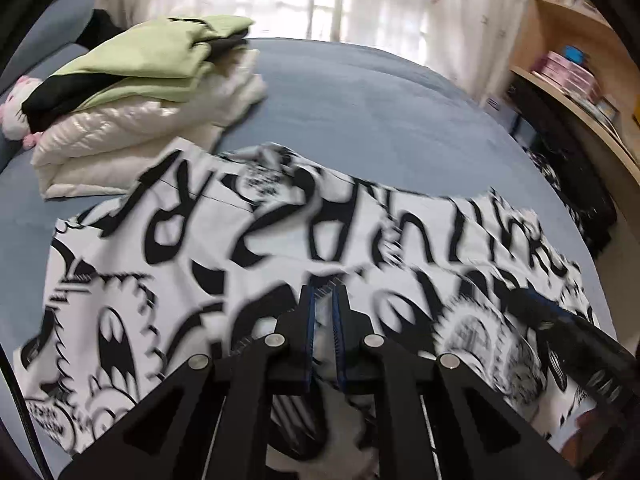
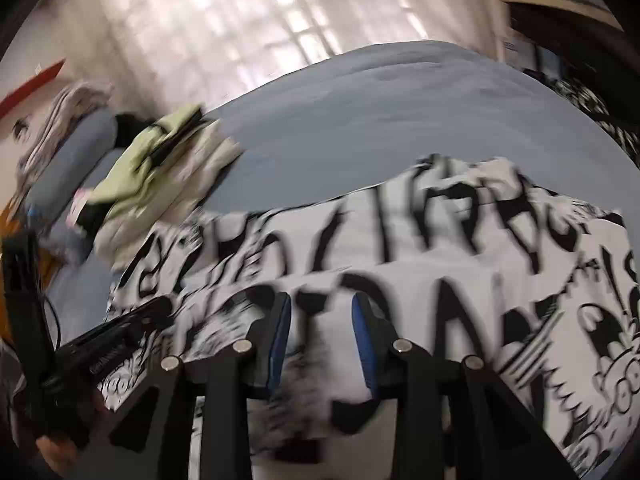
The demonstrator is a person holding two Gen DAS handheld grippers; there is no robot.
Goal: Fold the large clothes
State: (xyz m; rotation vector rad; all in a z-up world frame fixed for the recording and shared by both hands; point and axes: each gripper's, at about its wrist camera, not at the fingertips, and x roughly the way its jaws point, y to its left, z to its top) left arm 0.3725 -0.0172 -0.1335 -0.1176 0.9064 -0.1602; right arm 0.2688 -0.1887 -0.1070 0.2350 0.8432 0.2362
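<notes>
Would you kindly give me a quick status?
Left gripper shut, right gripper open, both over the printed garment. Folded pile alongside, apart.

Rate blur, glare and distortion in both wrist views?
Left wrist: printed garment motion-smeared, folded pile fairly sharp, curtained window blown out, strong fisheye bend on the bed. Right wrist: heavier smear everywhere, print barely legible, window overexposed, left gripper blurred at the frame's left.

Your left gripper [image 1: 324, 300] and right gripper [image 2: 322, 312] look alike: matte black angular linkage arms, round silver pivot pins, blue ribbed strips lining the jaws. A thin black cable [image 2: 52, 316] trails nearby.
</notes>
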